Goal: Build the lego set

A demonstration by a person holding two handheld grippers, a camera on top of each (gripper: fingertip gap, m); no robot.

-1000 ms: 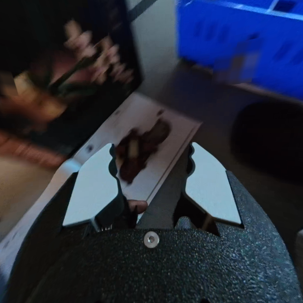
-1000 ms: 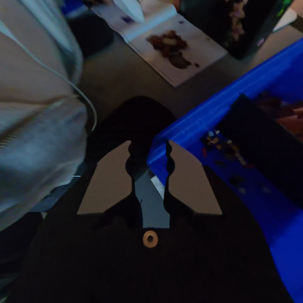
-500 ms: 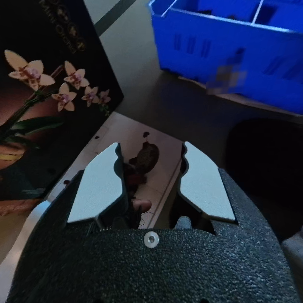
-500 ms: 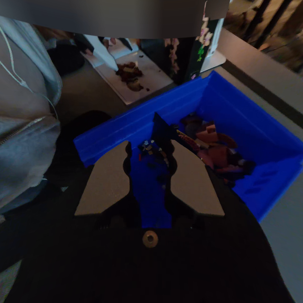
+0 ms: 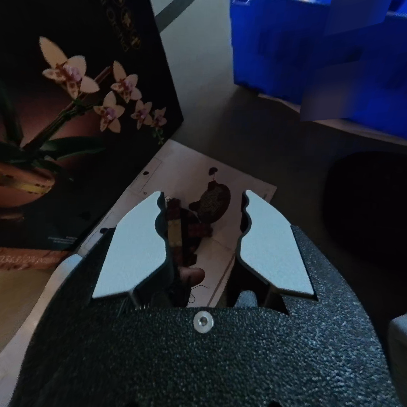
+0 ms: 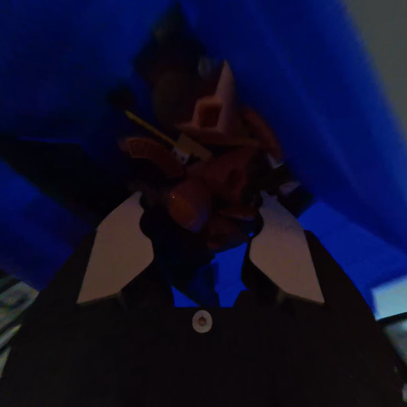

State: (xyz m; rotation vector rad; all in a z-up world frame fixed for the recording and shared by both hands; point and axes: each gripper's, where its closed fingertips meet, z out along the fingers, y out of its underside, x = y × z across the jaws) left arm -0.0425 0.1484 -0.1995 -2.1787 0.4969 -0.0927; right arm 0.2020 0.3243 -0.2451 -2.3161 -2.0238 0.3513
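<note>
Left gripper: jaws stand apart, nothing clamped between them. It hangs over an open instruction booklet lying flat on the grey tabletop. A small dark-red and tan brick assembly lies on the page just beside the left finger; contact with that pad cannot be told, and the right finger stands well clear of it. A fingertip of a person shows low between the fingers. Beyond the booklet, an upright dark box printed with orchid flowers stands to the left, touching or just beside the booklet's edge. A blue plastic bin sits farther off to the right.

Right gripper: jaws wide apart, lowered inside the blue bin. A heap of loose brown and reddish toy bricks lies just ahead of and between the fingertips; the view is dark and blurred, and no pad is seen pressing on any piece. A pale tan piece juts from the far side of the heap.
</note>
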